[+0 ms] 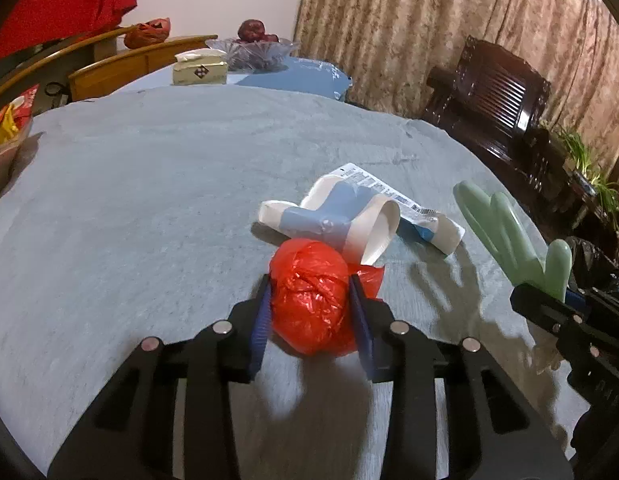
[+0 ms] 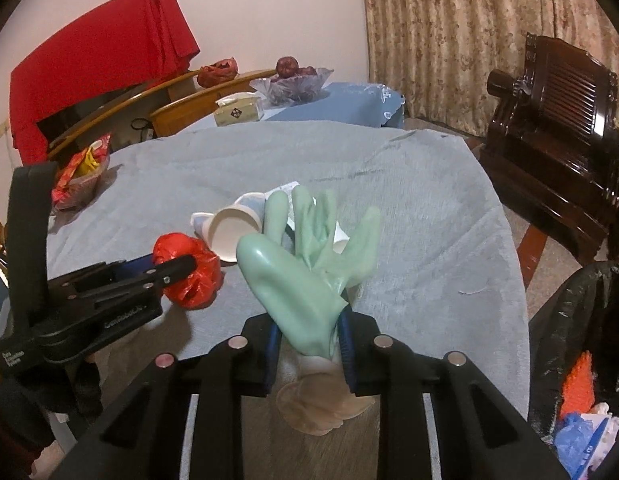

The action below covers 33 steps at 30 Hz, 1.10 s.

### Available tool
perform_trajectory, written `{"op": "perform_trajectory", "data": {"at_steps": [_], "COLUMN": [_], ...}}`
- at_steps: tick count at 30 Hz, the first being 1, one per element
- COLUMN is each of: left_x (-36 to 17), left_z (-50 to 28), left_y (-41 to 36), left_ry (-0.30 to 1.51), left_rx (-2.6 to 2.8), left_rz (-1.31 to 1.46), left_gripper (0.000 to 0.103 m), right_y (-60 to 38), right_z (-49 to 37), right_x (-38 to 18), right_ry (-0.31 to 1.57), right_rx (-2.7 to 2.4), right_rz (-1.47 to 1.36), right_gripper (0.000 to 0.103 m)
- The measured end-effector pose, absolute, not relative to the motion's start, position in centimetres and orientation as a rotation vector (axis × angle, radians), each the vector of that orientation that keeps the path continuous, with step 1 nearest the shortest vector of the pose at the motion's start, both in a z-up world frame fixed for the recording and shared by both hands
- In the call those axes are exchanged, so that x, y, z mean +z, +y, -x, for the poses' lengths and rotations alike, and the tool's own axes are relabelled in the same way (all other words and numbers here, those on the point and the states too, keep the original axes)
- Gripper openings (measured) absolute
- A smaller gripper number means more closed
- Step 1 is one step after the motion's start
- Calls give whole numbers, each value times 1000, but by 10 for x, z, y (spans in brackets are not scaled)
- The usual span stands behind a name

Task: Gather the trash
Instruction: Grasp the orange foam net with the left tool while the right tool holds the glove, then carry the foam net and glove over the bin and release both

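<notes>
Grey tablecloth (image 1: 149, 200) mostly bare, left gripper (image 1: 311, 304) clamping red bag (image 1: 309, 300), right gripper (image 2: 309, 340) pinching green glove (image 2: 305, 280).

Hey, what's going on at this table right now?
A person is clearing trash off the table with a handheld gripper in each hand. The left gripper is closed around a balled-up red bag that sits on the cloth. The right gripper holds a green glove up above the table edge. A crushed paper cup and a wrapper lie on the cloth. A black trash bag with rubbish inside stands open at the right.
</notes>
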<state>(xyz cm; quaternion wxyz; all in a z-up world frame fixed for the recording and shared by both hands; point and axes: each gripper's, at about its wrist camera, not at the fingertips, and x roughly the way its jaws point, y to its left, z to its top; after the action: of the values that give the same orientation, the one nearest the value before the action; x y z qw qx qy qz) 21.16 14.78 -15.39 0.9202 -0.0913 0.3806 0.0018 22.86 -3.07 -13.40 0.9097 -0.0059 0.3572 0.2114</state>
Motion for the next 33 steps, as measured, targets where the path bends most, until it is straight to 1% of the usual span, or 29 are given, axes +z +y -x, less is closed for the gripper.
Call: {"op": "perform_trajectory", "data": {"at_steps": [16, 33], "left_x": [-107, -69], "left_z": [-175, -162], "left_y": [133, 73], "left_ry": [688, 624], "left_rx": [-7, -118], "left_rz": [157, 100], "left_gripper": [34, 34], "right_y": [-49, -103], "right_z": [-207, -178], "right_x": [-104, -66], "right_ry": [675, 588], "right_rx": [430, 341], "right_rz": [-20, -53], "right_gripper": [25, 25]}}
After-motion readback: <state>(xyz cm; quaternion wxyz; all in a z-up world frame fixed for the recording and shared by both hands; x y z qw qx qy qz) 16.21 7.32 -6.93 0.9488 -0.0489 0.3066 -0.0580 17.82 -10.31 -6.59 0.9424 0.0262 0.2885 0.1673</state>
